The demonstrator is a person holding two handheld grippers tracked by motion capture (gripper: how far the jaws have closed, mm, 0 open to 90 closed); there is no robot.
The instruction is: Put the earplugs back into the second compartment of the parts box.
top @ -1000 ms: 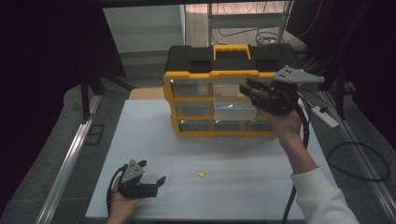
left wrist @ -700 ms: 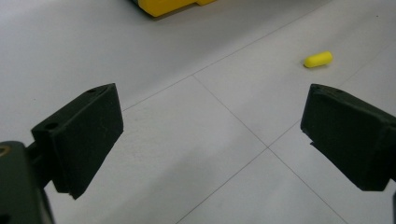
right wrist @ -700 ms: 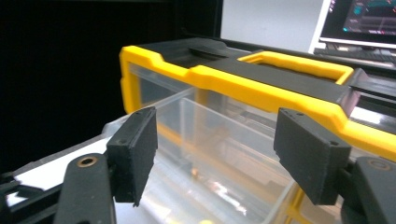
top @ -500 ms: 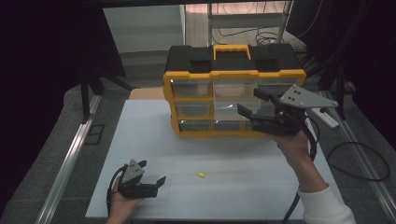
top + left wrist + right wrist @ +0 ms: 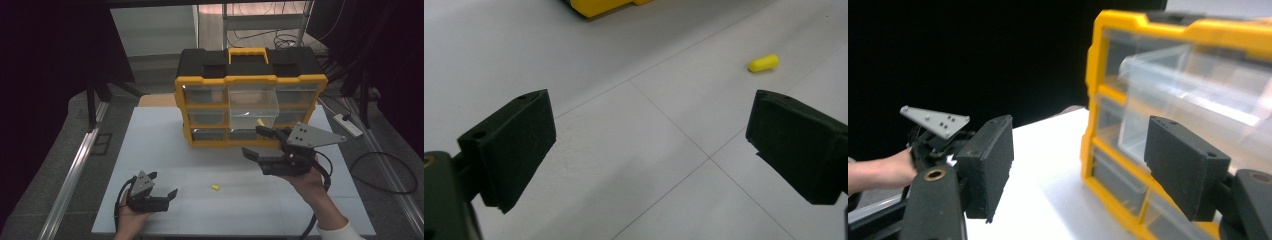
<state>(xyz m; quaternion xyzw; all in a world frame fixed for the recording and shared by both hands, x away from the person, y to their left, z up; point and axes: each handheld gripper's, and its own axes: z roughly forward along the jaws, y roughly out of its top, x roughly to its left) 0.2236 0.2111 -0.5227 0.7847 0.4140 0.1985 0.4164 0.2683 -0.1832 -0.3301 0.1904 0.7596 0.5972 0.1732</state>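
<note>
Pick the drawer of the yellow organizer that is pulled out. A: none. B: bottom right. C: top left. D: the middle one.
D: the clear middle drawer juts forward from the yellow organizer, with a small yellow piece inside, while the other drawers sit flush.

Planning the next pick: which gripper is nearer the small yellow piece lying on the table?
Left. The left gripper sits just beside the yellow piece; the right gripper hovers farther off, near the organizer.
</note>
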